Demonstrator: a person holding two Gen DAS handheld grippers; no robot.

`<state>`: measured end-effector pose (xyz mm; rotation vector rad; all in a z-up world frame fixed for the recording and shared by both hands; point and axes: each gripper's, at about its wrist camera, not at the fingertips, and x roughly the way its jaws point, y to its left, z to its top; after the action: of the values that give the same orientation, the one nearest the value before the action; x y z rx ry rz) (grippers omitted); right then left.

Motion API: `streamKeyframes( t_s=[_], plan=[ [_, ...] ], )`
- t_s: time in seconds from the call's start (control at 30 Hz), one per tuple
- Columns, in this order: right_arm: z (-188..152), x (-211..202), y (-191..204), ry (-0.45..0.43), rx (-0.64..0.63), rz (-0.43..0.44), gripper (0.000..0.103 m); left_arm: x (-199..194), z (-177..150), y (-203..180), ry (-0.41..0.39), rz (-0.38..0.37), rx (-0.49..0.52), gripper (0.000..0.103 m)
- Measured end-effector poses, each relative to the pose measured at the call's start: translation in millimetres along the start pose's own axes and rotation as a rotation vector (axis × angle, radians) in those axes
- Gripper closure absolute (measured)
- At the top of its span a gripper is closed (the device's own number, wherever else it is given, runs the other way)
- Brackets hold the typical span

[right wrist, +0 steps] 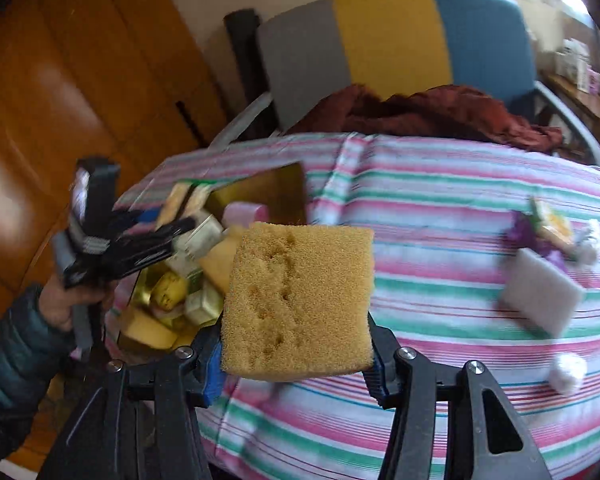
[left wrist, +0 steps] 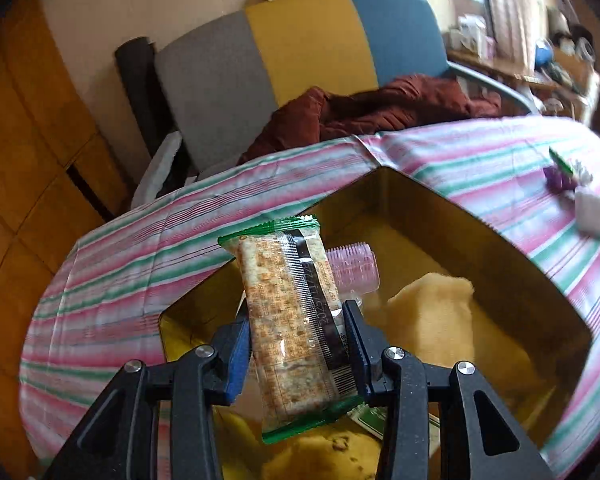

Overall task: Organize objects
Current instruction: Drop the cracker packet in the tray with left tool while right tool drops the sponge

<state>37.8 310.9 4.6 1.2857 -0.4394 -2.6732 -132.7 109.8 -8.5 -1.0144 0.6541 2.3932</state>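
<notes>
Golden tin (left wrist: pixel 480 216) with pink roller (left wrist: pixel 354 270)

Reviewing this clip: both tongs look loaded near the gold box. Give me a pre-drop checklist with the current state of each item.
1. Left tongs shut on the cracker packet: ok.
2. Right tongs shut on the yellow sponge: ok.
3. Cracker packet over the gold box: ok.
4. Yellow sponge over the box: not ok, it hangs over the striped tablecloth beside it.
5. Room left in the box: ok, bare floor shows near the pink roller.
6. Remaining items, such as the white block, within reach: cannot tell.
</notes>
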Motion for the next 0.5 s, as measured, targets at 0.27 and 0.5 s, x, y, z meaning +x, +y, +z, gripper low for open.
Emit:
streamKeyframes(
  t_s=[0.27,0.5],
  plan=[
    [0,35,22,0.064,-0.032,0.041,0.048,29,6,-33,0.035,-0.119,0.105,0.057],
    [-12,75,48,0.176,-0.088,0.079,0.046,12,2,-11,-0.01,-0.217,-0.045,0.04]
  ],
)
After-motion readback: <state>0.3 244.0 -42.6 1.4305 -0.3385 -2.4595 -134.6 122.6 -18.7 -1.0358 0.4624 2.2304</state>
